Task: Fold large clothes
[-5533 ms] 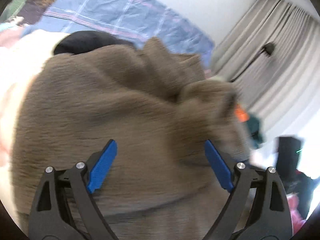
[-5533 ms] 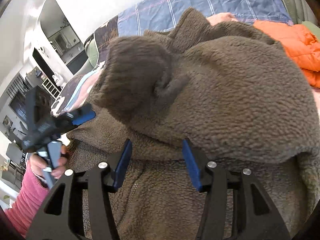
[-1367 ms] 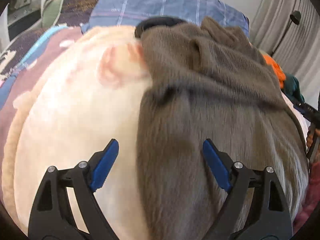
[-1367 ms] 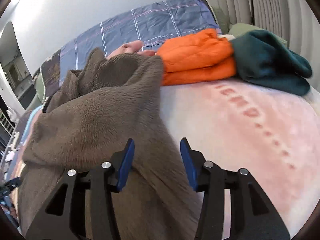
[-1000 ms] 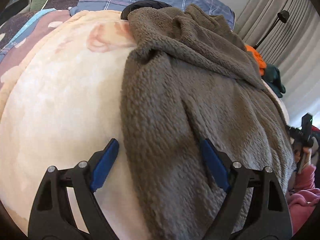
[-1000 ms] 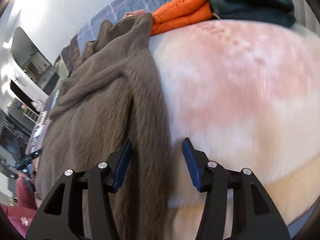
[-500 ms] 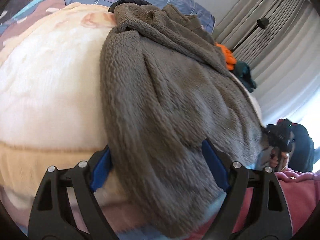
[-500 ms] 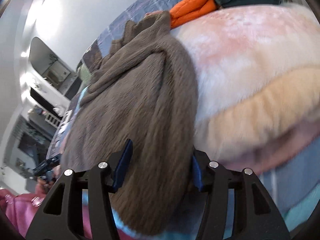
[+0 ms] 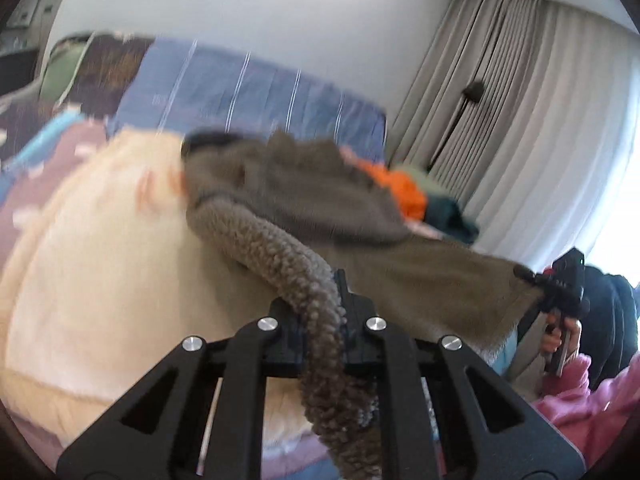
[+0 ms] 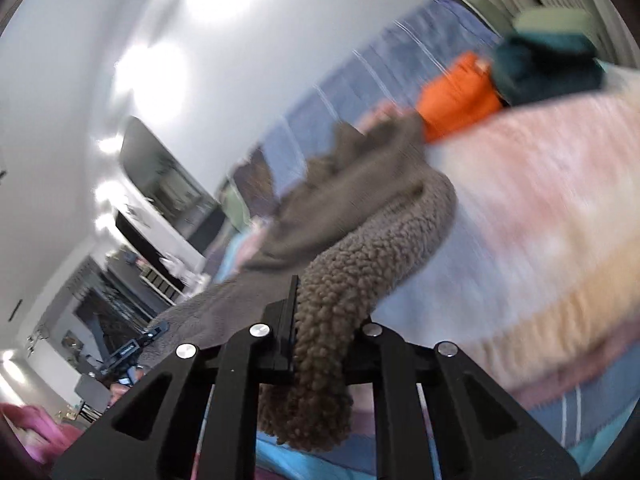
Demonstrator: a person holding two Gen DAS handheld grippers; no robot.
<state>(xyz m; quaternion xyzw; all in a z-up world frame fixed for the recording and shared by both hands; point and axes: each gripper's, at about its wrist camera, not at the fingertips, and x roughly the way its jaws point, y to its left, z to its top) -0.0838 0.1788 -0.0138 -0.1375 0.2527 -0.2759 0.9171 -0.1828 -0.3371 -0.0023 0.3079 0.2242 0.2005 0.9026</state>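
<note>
A large brown fleece garment [image 9: 312, 208] lies on the bed over a cream and pink blanket [image 9: 100, 240]. My left gripper [image 9: 324, 320] is shut on the fleece's near hem, which hangs down between the jaws. My right gripper [image 10: 320, 320] is shut on the other near corner of the fleece [image 10: 360, 240]. In the left wrist view the right gripper [image 9: 560, 284] shows at the far right, holding the stretched hem. In the right wrist view the left gripper [image 10: 136, 344] shows small at the lower left.
A folded orange garment [image 9: 400, 188] and a dark teal one [image 9: 452, 216] lie at the far side of the bed; they also show in the right wrist view as the orange garment [image 10: 460, 96] and the teal one [image 10: 548, 68]. A blue plaid pillow [image 9: 240, 92] lies behind, curtains [image 9: 520, 120] to the right.
Both grippers have shut on the fleece's near hem and lifted it off the bed edge, stretching it between them. Half a second ago both were open over the hem.
</note>
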